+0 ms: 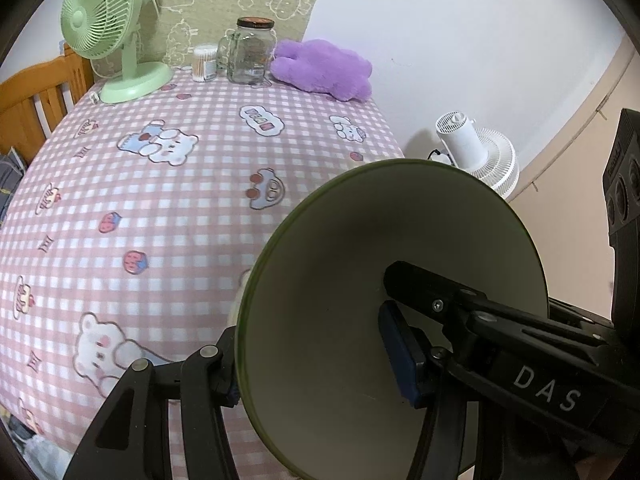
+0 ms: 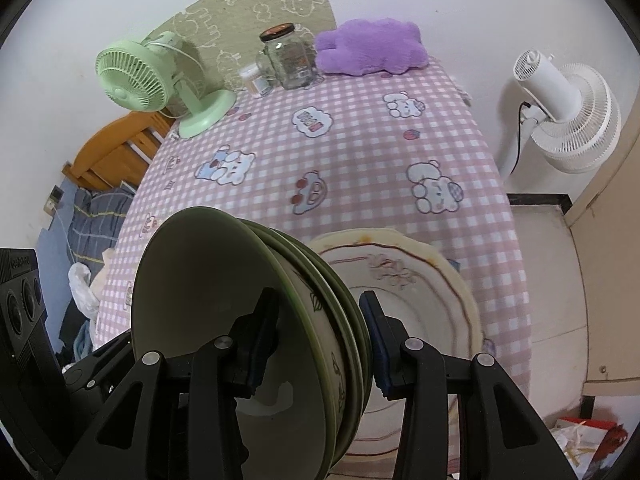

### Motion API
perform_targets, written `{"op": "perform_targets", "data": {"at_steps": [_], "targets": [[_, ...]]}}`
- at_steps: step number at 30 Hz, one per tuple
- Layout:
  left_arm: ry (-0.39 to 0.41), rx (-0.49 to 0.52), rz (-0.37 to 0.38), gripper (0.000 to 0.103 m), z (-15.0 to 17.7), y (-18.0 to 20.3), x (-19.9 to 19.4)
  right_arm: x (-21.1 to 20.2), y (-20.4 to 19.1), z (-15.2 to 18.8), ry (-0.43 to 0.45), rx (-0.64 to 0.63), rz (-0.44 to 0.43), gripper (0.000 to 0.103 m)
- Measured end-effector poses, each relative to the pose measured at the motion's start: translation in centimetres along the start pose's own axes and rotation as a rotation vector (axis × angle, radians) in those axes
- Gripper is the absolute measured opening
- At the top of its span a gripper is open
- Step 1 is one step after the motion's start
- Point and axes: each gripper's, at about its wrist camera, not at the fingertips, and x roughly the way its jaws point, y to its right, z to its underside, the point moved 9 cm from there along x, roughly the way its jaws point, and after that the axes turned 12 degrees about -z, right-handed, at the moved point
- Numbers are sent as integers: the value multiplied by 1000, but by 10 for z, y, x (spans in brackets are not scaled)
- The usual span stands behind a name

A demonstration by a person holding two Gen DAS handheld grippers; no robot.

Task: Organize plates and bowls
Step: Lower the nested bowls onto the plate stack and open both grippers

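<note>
Both tools grip the same nested stack of green-rimmed bowls point(image 2: 224, 320), carried tilted on edge above the near side of the pink checked tablecloth point(image 1: 140, 200). The right gripper point(image 2: 320, 344) is clamped across the stack's wall: its left pad sits inside the innermost bowl and its right pad presses the outside of the outermost. The left gripper point(image 1: 316, 364) is clamped on the opposite side of the rim, one pad inside the bowl, the other behind the wall and mostly hidden. Just beyond the stack, on the near right of the cloth, lies a cream plate with a floral pattern point(image 2: 404, 264), which seems to rest on another plate, though that is hard to tell. Far off stand a green desk fan point(image 1: 108, 36), a glass jar point(image 1: 252, 52) and a purple plush toy point(image 1: 324, 66), well clear. The main risk I see is the nested bowls sliding against one another, since only friction at two rim points holds them at this tilt; uneven motion between the two hands could twist the stack loose. Lowering carelessly could also knock a bowl edge against the plate and chip it
</note>
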Motion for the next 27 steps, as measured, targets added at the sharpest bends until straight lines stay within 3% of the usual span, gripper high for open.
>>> {"op": "perform_targets", "data": {"at_steps": [12,19,27], "targets": [[-33,-41,7,58,7,33,25,-1,42,1,-37,-23,21,45],[-81,-86,-10,58,15,31,41,14,51,2,-97,-47,34,44],[-70,-98,-57,58,12,25,43,26,48,-3,-122,-93,33,44]]}}
